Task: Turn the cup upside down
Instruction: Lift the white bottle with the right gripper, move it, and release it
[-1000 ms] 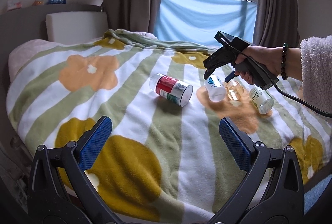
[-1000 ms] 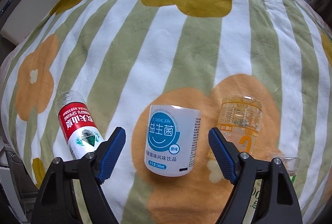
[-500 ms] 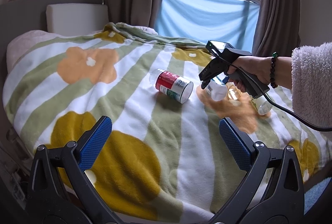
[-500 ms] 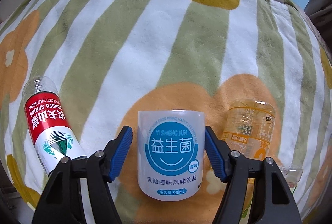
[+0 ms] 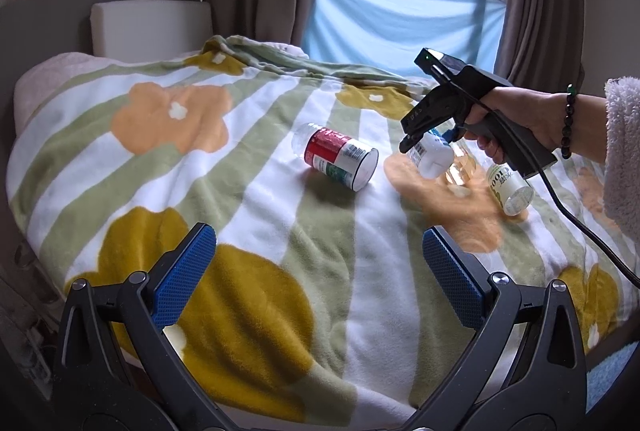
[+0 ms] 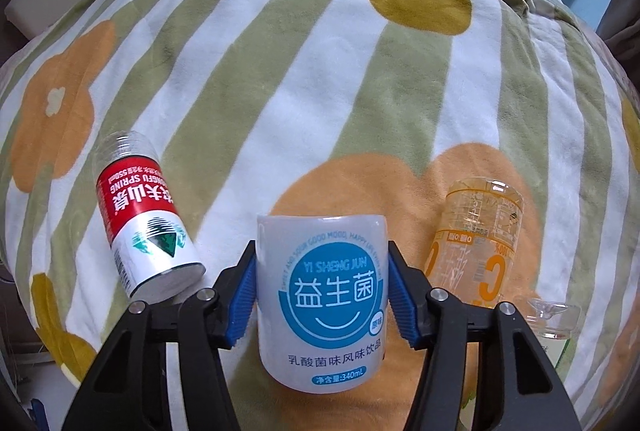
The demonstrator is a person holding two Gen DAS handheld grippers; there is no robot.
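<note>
A white cup with a blue round label (image 6: 322,295) sits between the blue pads of my right gripper (image 6: 322,301), which is shut on its sides. In the left wrist view the same cup (image 5: 432,155) hangs tilted just above the blanket, held by the right gripper (image 5: 416,141) in a person's hand (image 5: 520,115). My left gripper (image 5: 318,281) stays low over the near part of the bed, open, with nothing between its fingers.
A red-and-white labelled cup (image 5: 340,161) (image 6: 146,227) lies on its side to the left. An orange-tinted clear cup (image 6: 478,243) and a green-labelled one (image 5: 510,187) lie to the right. All rest on a striped, flowered blanket (image 5: 160,159) on a bed; a window and curtains stand behind.
My right gripper moved down around the white cup, shut on it and raised it slightly off the blanket. The left gripper stayed put.
</note>
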